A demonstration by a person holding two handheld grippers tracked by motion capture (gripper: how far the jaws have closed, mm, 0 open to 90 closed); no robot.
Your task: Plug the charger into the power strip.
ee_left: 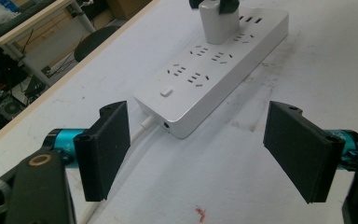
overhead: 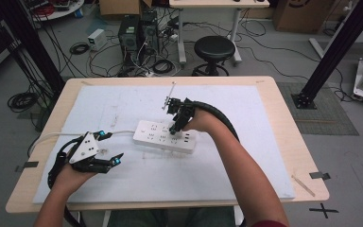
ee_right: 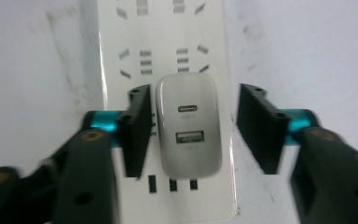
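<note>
Seen along its own jaws, the right gripper (ee_right: 191, 128) straddles a white charger (ee_right: 189, 125) plugged into the white power strip (ee_right: 168, 28), showing what the high view hides — two ports on the charger's face, with faint print under them too blurred to read. Both pads stand off the charger, the left one perhaps just brushing it. Farther off in the high view, the left gripper (overhead: 108, 146) rests wide open and empty near the strip's corded end — on the white mat (overhead: 246, 179).
</note>
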